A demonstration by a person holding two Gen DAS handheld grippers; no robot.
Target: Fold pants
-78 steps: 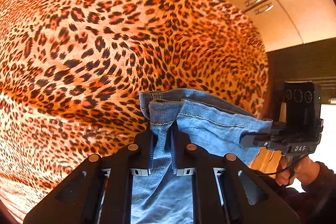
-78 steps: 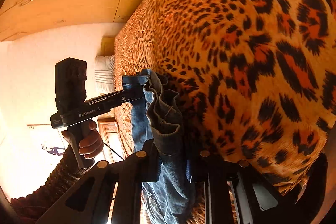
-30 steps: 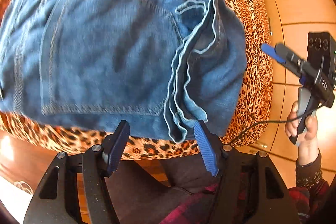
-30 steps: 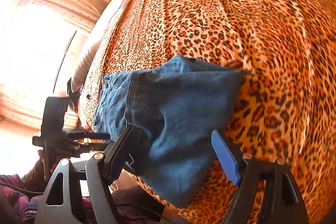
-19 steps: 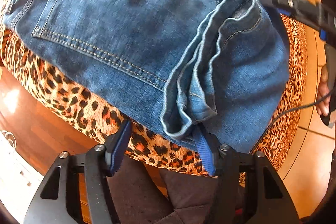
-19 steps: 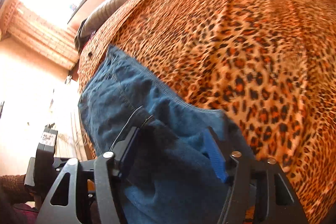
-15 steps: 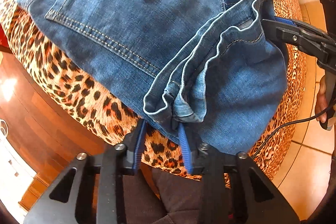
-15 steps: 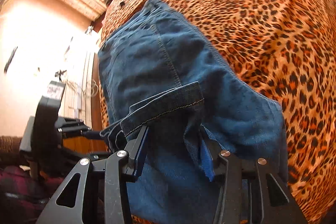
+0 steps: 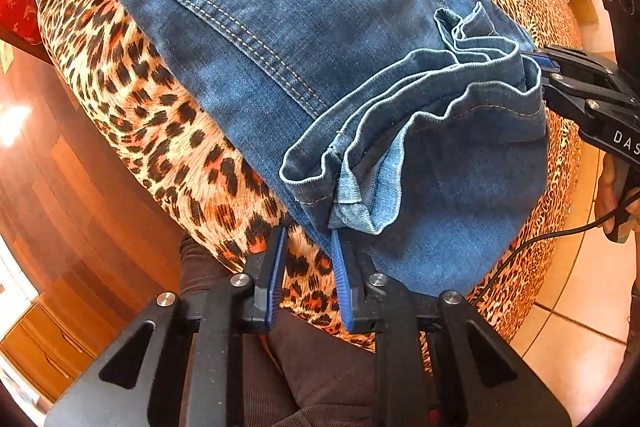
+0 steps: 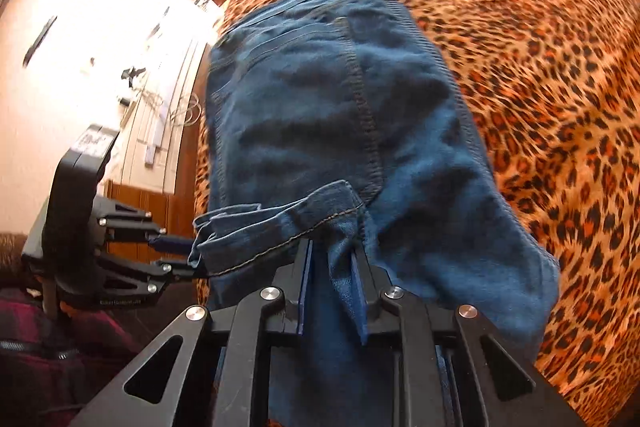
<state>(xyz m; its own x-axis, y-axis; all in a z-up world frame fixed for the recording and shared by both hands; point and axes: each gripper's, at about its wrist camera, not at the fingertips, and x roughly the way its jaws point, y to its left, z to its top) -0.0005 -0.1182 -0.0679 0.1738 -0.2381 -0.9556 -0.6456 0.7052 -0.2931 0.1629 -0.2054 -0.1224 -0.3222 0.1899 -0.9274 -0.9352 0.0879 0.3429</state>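
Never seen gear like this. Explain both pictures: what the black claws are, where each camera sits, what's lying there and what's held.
Those claws are two-finger grippers, one in each of a person's hands, each carrying a camera that looks along its fingers. One picture is from the left gripper, the other from the right gripper. Folded blue jeans lie on a leopard-print bedspread. Both sets of jaws are closing: the right has the bunched hem between them; the left sits at the hem's other end, grip unclear.
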